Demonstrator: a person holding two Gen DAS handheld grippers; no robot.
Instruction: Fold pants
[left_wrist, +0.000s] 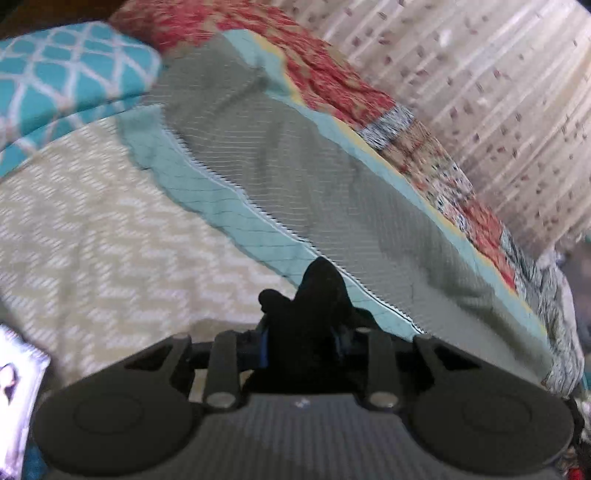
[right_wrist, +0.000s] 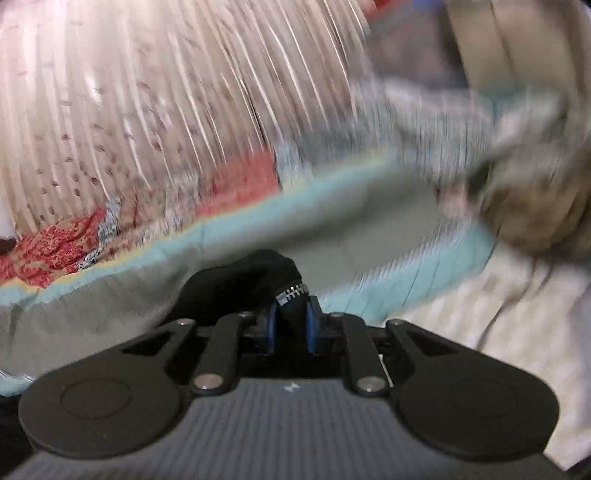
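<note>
Both grippers are pinching black fabric of the pants. In the left wrist view the left gripper (left_wrist: 303, 332) has its blue pads drawn close together on a bunched peak of the black pants (left_wrist: 317, 291), which rises between the fingers and hides the fingertips. In the right wrist view the right gripper (right_wrist: 291, 325) clamps the pants (right_wrist: 240, 284) between two blue pads (right_wrist: 271, 328); a short run of silver zipper teeth (right_wrist: 291, 291) sits just above the pads, and the cloth mounds up to the left of them. The garment is matte, soft and crumpled; only these gathered portions are visible. No containers are visible in either view. Beneath and beyond the grippers lies a bed: a grey-green sheet panel (left_wrist: 295, 166) with a fine ribbed look, bordered by a teal quilted band (left_wrist: 221, 199) stitched in a diamond pattern, then a patchwork quilt (left_wrist: 332, 81) in red, tan and blue-white prints. A cream cover with a pale zigzag weave (left_wrist: 92, 229) lies at the left, and a teal pillow with a white lattice print (left_wrist: 66, 74) sits at upper left. Pleated, speckled beige curtain fabric (left_wrist: 498, 92) hangs behind. The right view is heavily blurred on its right side.
</note>
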